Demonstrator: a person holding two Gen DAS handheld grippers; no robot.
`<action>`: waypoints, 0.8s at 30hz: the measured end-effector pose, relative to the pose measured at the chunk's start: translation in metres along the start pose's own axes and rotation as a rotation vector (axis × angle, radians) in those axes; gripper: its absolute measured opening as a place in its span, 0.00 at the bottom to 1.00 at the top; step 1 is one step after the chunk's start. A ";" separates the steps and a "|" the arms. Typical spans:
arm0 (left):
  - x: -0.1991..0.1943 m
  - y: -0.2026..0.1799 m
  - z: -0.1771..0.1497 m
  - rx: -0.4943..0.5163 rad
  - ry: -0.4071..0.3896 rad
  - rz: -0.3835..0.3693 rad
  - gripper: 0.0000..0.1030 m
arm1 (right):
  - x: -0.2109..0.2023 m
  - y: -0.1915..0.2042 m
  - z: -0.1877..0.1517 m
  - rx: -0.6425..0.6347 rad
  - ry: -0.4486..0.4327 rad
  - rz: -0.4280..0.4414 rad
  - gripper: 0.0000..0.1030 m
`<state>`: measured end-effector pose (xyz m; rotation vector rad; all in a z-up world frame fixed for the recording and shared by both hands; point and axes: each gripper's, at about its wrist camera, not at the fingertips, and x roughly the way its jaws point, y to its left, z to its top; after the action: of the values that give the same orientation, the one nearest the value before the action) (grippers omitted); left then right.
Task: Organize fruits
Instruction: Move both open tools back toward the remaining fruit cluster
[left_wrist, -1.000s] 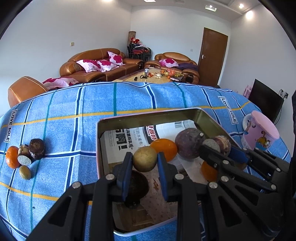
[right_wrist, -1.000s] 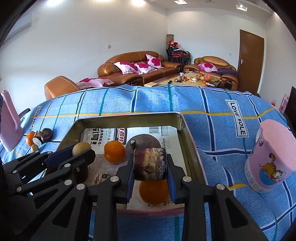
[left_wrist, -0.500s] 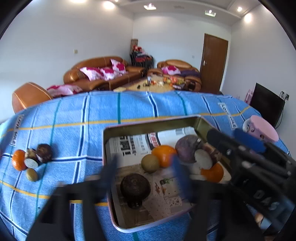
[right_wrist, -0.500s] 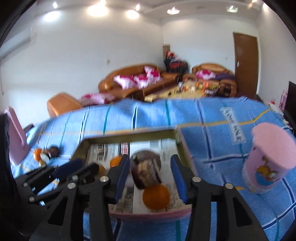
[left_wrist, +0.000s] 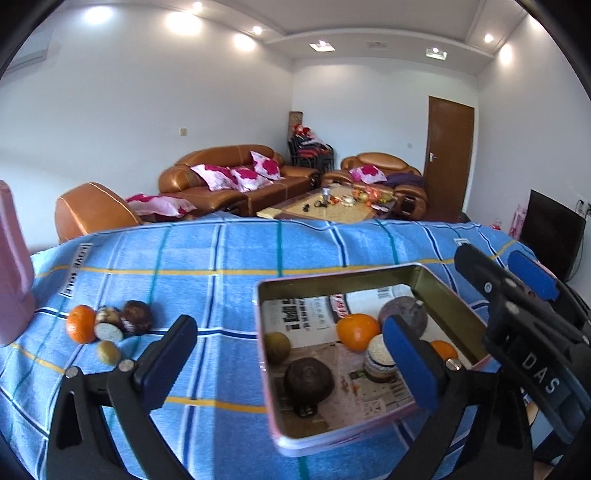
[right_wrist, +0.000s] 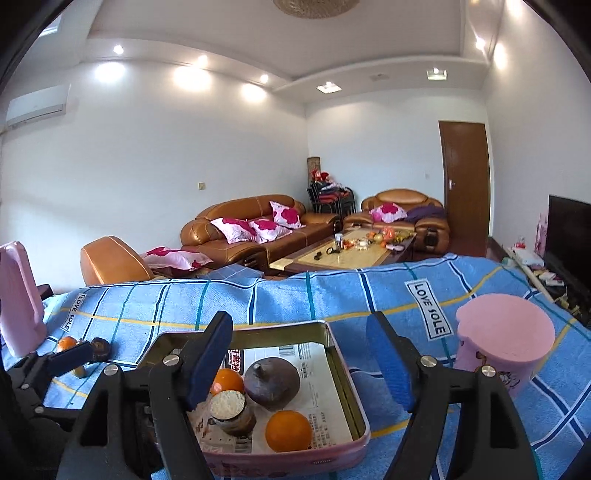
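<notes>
A metal tin (left_wrist: 448, 291) (right_wrist: 345, 384) lined with newspaper sits on the blue checked cloth. It holds two oranges (left_wrist: 357, 330) (right_wrist: 288, 430), a purple fruit (left_wrist: 402, 314) (right_wrist: 272, 382), a cut brown fruit (left_wrist: 378, 358) (right_wrist: 231, 406), a green-brown fruit (left_wrist: 277, 347) and a dark round fruit (left_wrist: 309, 377). A small pile lies left of the tin: an orange (left_wrist: 80, 328), a cut fruit (left_wrist: 108, 328), a dark fruit (left_wrist: 137, 316) and a small green fruit (left_wrist: 108, 352). My left gripper (left_wrist: 291, 363) is open and empty above the tin's left edge. My right gripper (right_wrist: 301, 360) is open and empty above the tin.
A pink cup (right_wrist: 504, 350) stands on the cloth right of the tin. A pink object (left_wrist: 13, 266) (right_wrist: 20, 299) stands at the left edge. Sofas and a coffee table lie beyond the table's far edge.
Both grippers have opened and let go: the green-brown fruit and the cut brown fruit now rest in the tin. Both grippers have lifted and pulled back, the left one shifting left.
</notes>
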<state>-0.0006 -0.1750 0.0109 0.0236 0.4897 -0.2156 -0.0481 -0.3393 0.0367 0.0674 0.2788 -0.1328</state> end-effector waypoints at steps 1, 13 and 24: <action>-0.003 0.002 -0.001 0.002 -0.007 0.011 0.99 | 0.000 0.001 0.000 -0.006 -0.002 0.001 0.74; -0.022 0.034 -0.007 0.030 -0.063 0.135 1.00 | -0.006 0.009 -0.004 -0.045 -0.011 -0.036 0.74; -0.029 0.079 0.003 0.077 -0.104 0.195 1.00 | -0.002 0.026 -0.004 -0.022 0.033 -0.075 0.74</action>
<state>-0.0081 -0.0925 0.0248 0.1340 0.3721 -0.0435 -0.0479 -0.3130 0.0344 0.0376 0.3161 -0.2037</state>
